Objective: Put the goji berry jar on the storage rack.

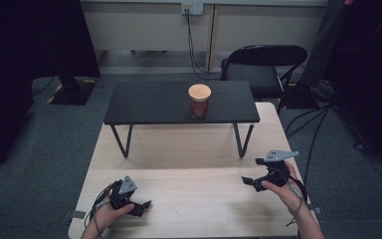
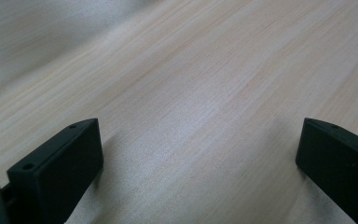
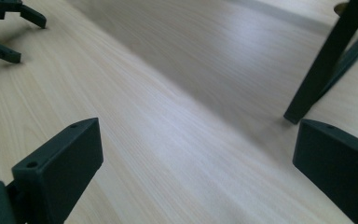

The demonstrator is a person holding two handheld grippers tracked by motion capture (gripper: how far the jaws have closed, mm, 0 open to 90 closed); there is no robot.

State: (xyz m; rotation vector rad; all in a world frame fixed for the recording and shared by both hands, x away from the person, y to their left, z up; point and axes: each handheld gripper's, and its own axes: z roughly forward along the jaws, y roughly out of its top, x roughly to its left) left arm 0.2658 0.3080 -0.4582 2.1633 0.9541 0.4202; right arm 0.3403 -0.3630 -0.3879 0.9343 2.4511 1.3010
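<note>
Jar [image 1: 199, 101], glass, dark reddish contents, round tan lid, upright on black low table [image 1: 149, 104], toward its right half near front edge; nothing touching it. Black low table stands w/ thin metal legs on far part of light wood table [image 1: 189, 149]; one leg [image 3: 324, 60] seen close in right gripper view. Left gripper [image 1: 142, 205]: held in person's left hand [image 1: 107, 215] at near-left of wood table, low over surface, jaws spread wide, nothing between; left gripper view has bare wood grain betw. both black jaws. Right gripper [image 1: 248, 182]: held in right hand [image 1: 283, 191] at near-right, grey three-cornered plate on top, jaws wide apart, empty, pointing left across the wood table; its own view has left gripper's jaws far off at upper left. Both grippers well apart from each other & from jar. Surroundings: black folding chair [image 1: 263, 64] behind tables at right, grey carpet floor [image 1: 45, 144], wall socket [image 1: 192, 8] w/ cable hanging down, loose cables on floor at right.
</note>
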